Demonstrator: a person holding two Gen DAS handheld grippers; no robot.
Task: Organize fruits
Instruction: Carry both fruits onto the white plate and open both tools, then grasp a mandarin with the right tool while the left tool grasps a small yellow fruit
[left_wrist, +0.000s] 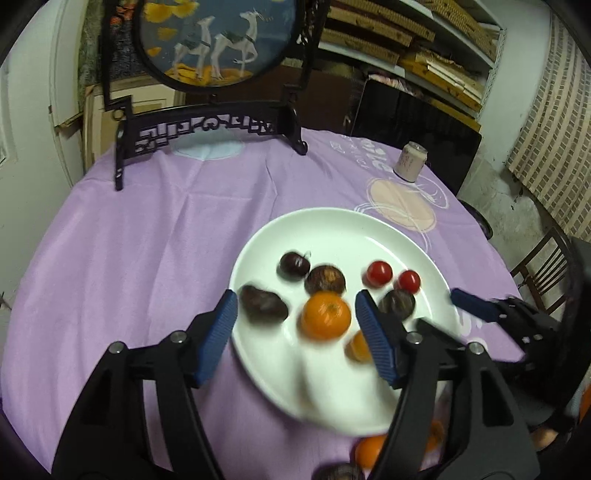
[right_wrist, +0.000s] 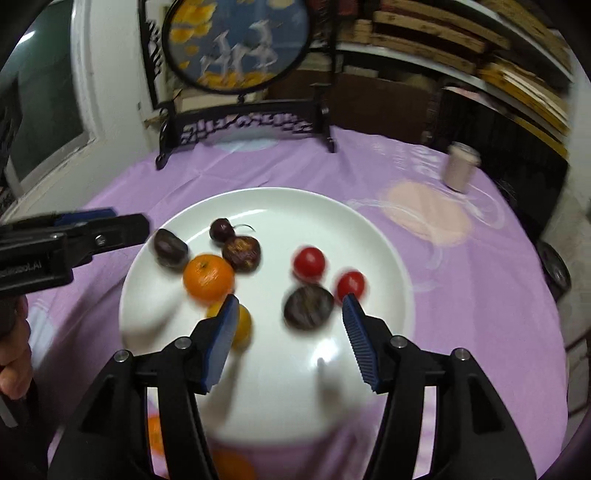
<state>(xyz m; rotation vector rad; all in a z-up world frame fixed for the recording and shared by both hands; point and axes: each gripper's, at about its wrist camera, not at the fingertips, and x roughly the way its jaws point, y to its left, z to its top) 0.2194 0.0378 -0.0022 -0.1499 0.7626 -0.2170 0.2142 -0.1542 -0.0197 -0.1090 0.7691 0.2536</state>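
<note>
A white plate (left_wrist: 332, 229) lies on the purple tablecloth and holds several fruits. On it are an orange (left_wrist: 326, 315), a smaller orange (left_wrist: 356, 345), two red tomatoes (left_wrist: 379, 273) and several dark fruits (left_wrist: 263, 304). My left gripper (left_wrist: 296, 295) hovers open over the plate's near side, the orange showing between its tips without touching the pads. My right gripper (right_wrist: 291, 297) is open too, above a dark fruit (right_wrist: 308, 306) that lies on the plate (right_wrist: 280, 203). The yellow-orange fruit (right_wrist: 242, 325) is partly hidden by its left finger. Each gripper shows at the edge of the other's view.
A round painted screen on a black stand (left_wrist: 210, 125) sits at the back of the table, and a can (left_wrist: 410, 162) at the back right. More oranges (left_wrist: 371, 448) lie on the cloth in front of the plate. A chair (left_wrist: 543, 266) is beyond the right edge.
</note>
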